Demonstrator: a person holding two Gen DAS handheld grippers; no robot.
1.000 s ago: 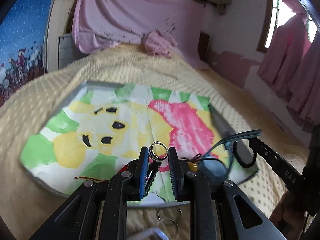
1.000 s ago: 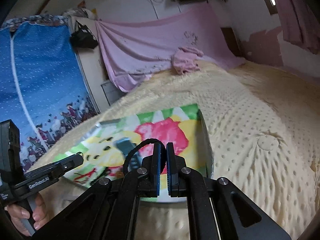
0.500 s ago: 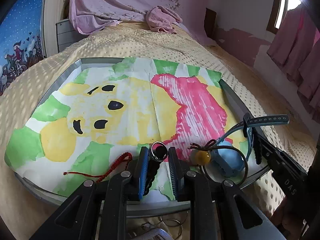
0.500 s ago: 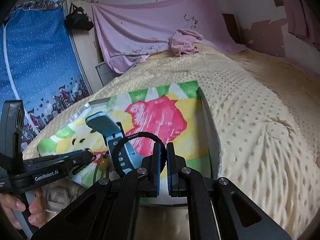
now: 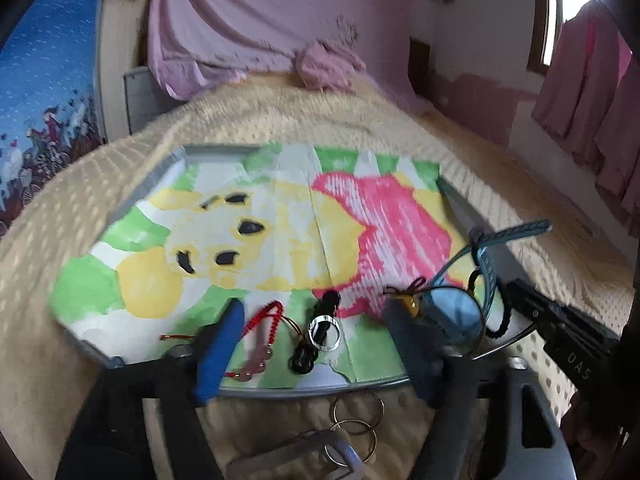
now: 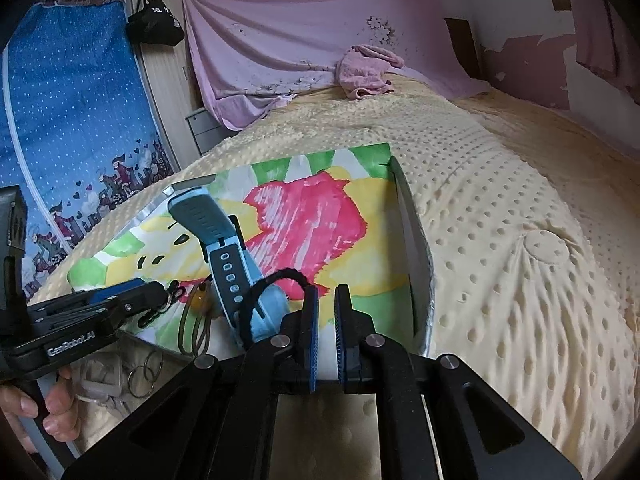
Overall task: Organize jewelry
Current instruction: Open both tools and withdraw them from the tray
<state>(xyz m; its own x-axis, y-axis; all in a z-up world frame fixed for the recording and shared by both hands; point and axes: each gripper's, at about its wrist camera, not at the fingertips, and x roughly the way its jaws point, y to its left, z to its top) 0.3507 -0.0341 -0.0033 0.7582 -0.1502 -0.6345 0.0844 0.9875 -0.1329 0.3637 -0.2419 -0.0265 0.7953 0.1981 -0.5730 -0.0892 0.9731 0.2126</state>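
Left gripper (image 5: 316, 344) jaws just been opening, now wide; silver ring (image 5: 325, 332) on black cord (image 5: 316, 328) lies loose between them on tray (image 5: 280, 391), untouched. Cord's long axis runs away from camera. Right gripper (image 6: 324, 328) nearly closed, nothing seen between pads. One red bracelet (image 5: 266, 326) left of ring. One blue watch (image 6: 224, 252) right of it, strap pointing up and away. Three key rings (image 5: 356, 424) on blanket (image 6: 500, 240) in front of tray.

Bed w/ yellow dotted blanket (image 6: 500, 240), pink sheet (image 6: 304, 36) on wall, blue curtain (image 6: 76, 92)
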